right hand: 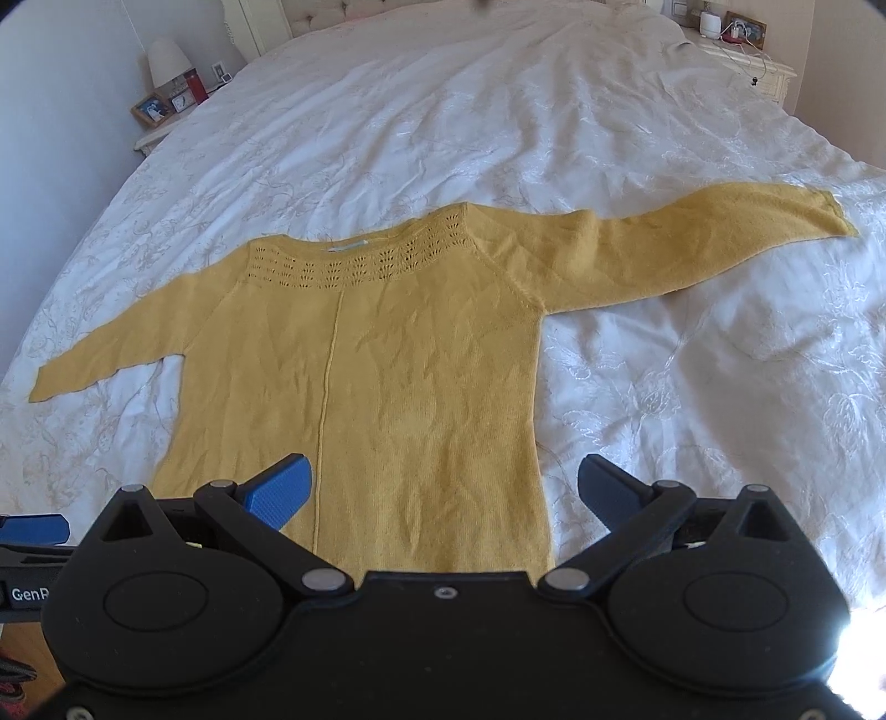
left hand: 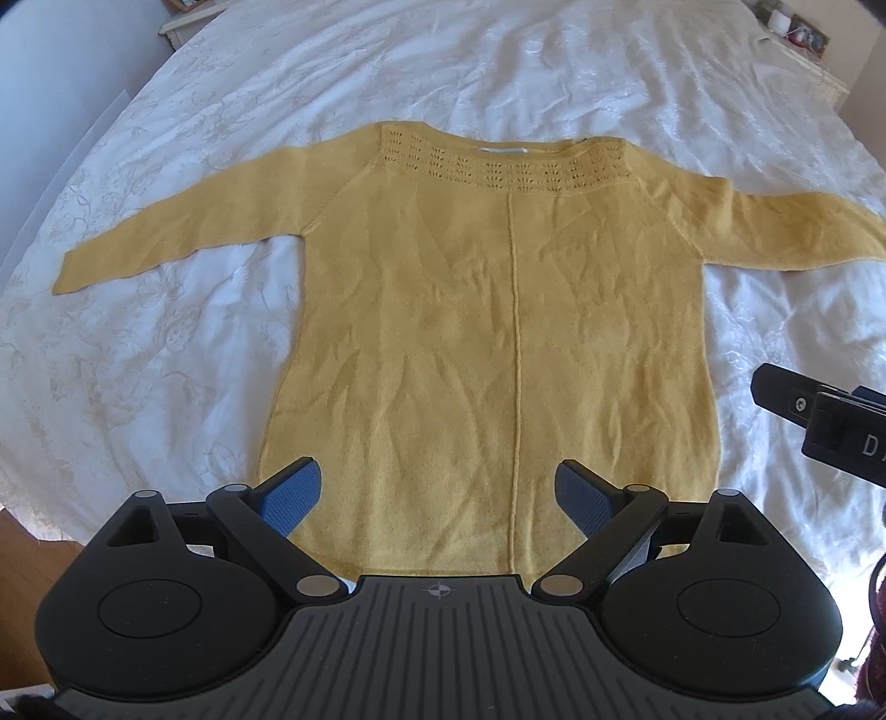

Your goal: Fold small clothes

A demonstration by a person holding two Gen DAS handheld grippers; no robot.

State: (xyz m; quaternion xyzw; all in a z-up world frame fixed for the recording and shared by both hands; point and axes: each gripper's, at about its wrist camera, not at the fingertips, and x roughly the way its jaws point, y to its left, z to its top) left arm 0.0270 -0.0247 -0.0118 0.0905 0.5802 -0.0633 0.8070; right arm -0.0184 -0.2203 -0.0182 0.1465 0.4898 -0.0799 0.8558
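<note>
A mustard-yellow knit sweater [left hand: 498, 343] [right hand: 387, 376] lies flat and face up on the white bedspread, both sleeves spread out sideways, neckline away from me. My left gripper [left hand: 437, 493] hovers open above the hem near the sweater's centre seam, blue pads wide apart, nothing between them. My right gripper [right hand: 446, 487] is also open, over the hem's right part, with its right finger [right hand: 609, 493] past the sweater's side edge above the bedspread. The right gripper's black body shows at the right edge of the left wrist view.
The white embroidered bedspread [left hand: 166, 332] [right hand: 692, 415] covers the whole bed. A nightstand with a lamp and photo frames [right hand: 166, 94] stands at the far left, another nightstand [right hand: 742, 39] at the far right. Wooden floor [left hand: 27, 565] shows at the near left.
</note>
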